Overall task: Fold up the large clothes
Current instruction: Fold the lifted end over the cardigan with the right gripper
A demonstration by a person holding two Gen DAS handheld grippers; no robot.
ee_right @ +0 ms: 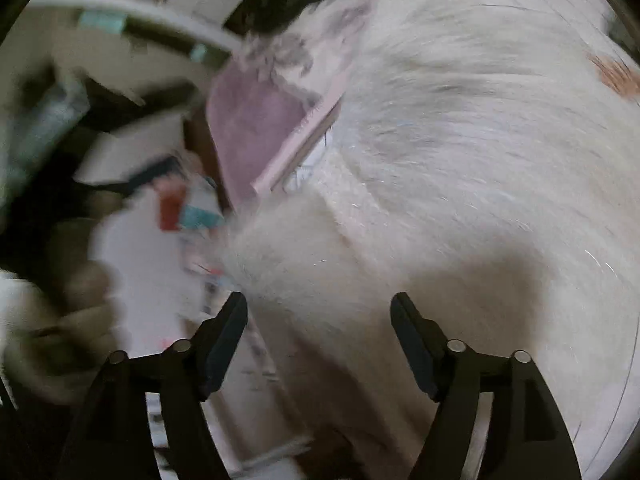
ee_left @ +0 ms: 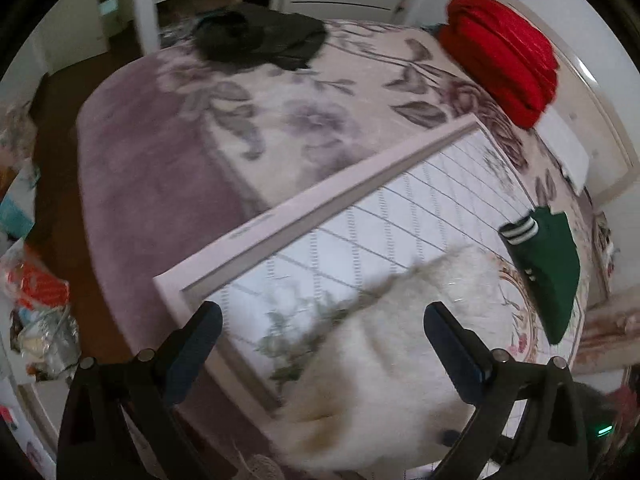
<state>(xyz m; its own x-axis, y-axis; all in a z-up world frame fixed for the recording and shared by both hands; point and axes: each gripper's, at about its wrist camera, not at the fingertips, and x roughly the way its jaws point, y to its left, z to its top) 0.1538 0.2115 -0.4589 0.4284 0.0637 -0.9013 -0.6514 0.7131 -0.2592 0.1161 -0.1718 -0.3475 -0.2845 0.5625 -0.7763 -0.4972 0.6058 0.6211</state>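
Both the left claw [ee_left: 322,344] and the right claw [ee_right: 319,332] are held wide and empty above the white fleece garment [ee_left: 400,340], which is spread at the near edge of the bed [ee_left: 160,152], seemingly for folding.

Bare bedspread [ee_left: 168,152], seemingly clear

Bed blanket [ee_left: 168,152]: mauve, grey-purple flowers. Folding board [ee_left: 400,216]: white, diamond grid. Fluffy garment [ee_left: 400,360]: white. Folded pile [ee_left: 504,52]: red. Folded garment [ee_left: 556,276]: green, white-striped cuff. Heap [ee_left: 260,38]: black.
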